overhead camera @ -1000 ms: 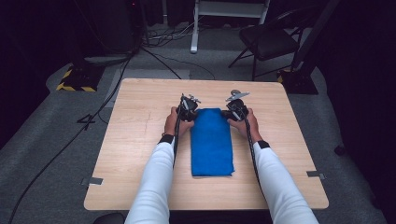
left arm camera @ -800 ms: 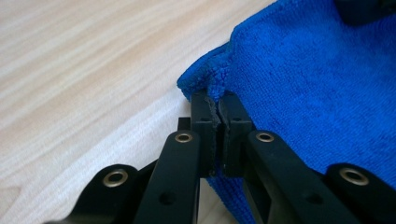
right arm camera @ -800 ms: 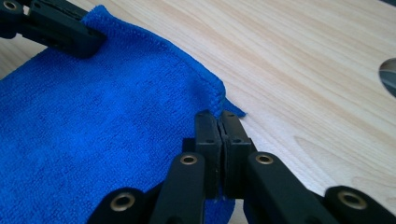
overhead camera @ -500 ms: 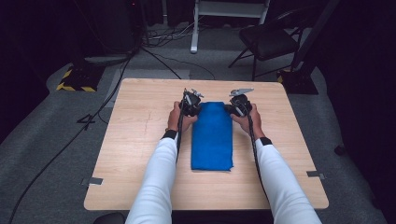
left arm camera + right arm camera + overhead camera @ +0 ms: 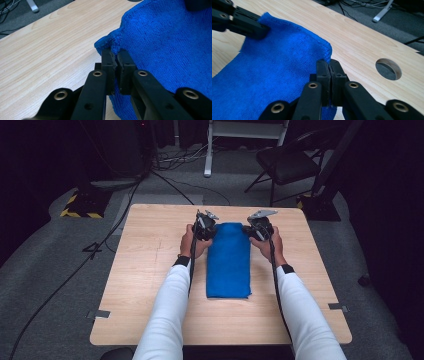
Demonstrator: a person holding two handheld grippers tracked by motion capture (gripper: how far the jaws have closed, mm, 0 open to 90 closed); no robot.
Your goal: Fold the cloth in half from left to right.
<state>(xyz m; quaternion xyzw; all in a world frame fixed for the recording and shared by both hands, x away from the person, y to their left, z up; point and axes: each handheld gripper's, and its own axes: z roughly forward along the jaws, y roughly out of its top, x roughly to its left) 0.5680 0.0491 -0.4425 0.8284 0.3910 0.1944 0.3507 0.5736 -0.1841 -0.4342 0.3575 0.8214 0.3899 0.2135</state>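
One wooden tabletop (image 5: 150,285) is seen from above, and a folded blue towel (image 5: 229,265) is laid lengthwise down its middle, far end raised a bit. The far left corner is pinched by the left gripper (image 5: 205,227), whose jaws are pressed together on the cloth edge in the left gripper view (image 5: 117,57). Same deal at the far right corner, clamped by the right gripper (image 5: 258,227), seen up close (image 5: 329,63). A round hole (image 5: 388,69) is cut in the tabletop just beside it.
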